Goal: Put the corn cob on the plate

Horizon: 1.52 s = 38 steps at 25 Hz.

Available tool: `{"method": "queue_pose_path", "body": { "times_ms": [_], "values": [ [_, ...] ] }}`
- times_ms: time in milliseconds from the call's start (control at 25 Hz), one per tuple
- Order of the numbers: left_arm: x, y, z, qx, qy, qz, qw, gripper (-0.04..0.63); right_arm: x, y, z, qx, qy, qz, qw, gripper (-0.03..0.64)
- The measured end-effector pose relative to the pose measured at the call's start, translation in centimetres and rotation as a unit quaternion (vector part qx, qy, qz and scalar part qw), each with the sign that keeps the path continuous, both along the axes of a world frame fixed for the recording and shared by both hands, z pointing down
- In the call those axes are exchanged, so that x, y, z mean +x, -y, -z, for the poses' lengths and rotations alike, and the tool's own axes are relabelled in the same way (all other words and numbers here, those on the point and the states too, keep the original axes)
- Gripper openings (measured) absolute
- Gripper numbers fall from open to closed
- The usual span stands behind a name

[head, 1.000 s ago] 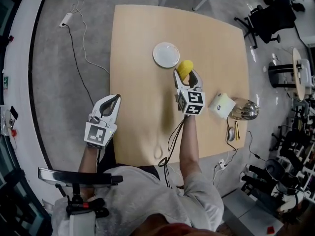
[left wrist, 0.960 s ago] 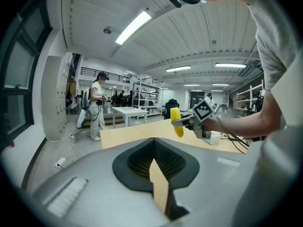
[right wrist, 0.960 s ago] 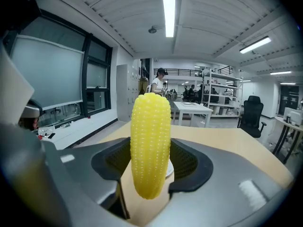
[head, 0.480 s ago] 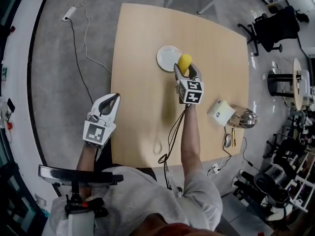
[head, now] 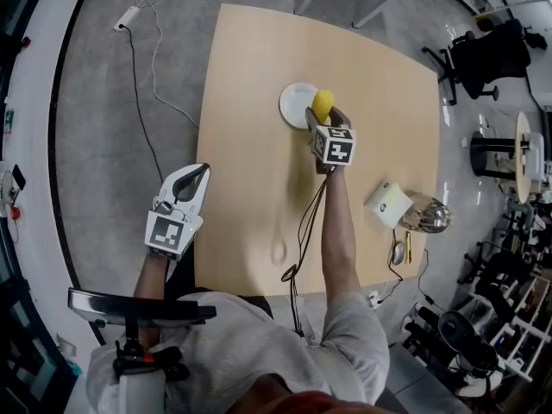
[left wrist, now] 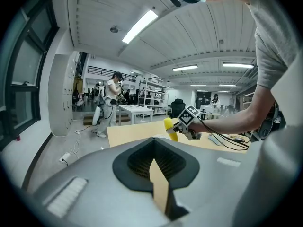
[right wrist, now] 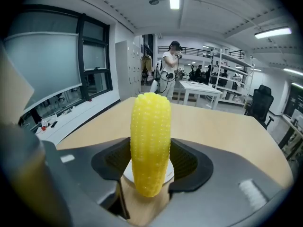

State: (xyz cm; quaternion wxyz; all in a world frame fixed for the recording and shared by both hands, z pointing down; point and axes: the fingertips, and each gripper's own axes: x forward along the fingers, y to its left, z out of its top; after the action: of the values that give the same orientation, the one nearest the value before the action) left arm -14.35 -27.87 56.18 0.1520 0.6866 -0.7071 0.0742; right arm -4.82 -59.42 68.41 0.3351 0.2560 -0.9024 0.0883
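A yellow corn cob [head: 323, 104] stands upright in my right gripper [head: 325, 116], which is shut on it. In the head view the cob overlaps the right rim of the small white plate [head: 297, 104] on the wooden table [head: 250, 67]. In the right gripper view the corn cob [right wrist: 150, 141] fills the middle, and a sliver of the plate [right wrist: 171, 173] shows just behind and below it. My left gripper [head: 203, 172] hangs off the table's left edge, shut and holding nothing. From the left gripper view, the corn cob [left wrist: 169, 128] and the right gripper's marker cube show far across the table.
A white box [head: 387, 203], a shiny metal object [head: 428, 216] and a mouse [head: 398, 253] lie near the table's right front corner. A cable runs from my right gripper back across the table. An office chair [head: 485, 46] stands at the right, and a power strip [head: 130, 16] lies on the floor.
My right gripper has carried the corn cob away from me and a little left, up to the plate's right rim. The left gripper has stayed where it was.
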Motion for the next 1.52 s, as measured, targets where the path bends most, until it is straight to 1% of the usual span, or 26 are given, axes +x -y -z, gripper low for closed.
{"method": "queue_pose_path", "body": {
  "times_ms": [160, 360, 1000, 1280, 1440, 1520],
  "values": [
    [-0.4, -0.2, 0.0, -0.003, 0.001, 0.005, 1.0000, 0.020, -0.5, 0.5, -1.5, -0.018, -0.024, 0.000, 1.000, 0.255],
    [-0.5, -0.1, 0.0, -0.001, 0.001, 0.008, 1.0000, 0.020, -1.4, 0.9, -2.6, -0.029, -0.038, -0.001, 0.999, 0.255],
    [-0.2, 0.3, 0.5, 0.006, -0.004, 0.008, 0.9999, 0.020, -2.4, 1.9, -5.7, -0.068, -0.056, -0.013, 0.996, 0.255],
    [-0.3, 0.2, 0.4, 0.003, -0.003, 0.010, 0.9999, 0.020, -3.0, 2.6, -6.0, -0.059, -0.064, -0.009, 0.996, 0.255],
    [-0.5, 0.2, 0.5, 0.003, -0.002, 0.012, 0.9999, 0.020, -2.7, 2.7, -6.7, -0.080, -0.082, -0.020, 0.993, 0.255],
    [-0.6, 0.2, 0.5, 0.003, -0.001, 0.014, 0.9999, 0.020, -3.0, 2.8, -6.8, -0.078, -0.087, -0.015, 0.993, 0.255]
  ]
}}
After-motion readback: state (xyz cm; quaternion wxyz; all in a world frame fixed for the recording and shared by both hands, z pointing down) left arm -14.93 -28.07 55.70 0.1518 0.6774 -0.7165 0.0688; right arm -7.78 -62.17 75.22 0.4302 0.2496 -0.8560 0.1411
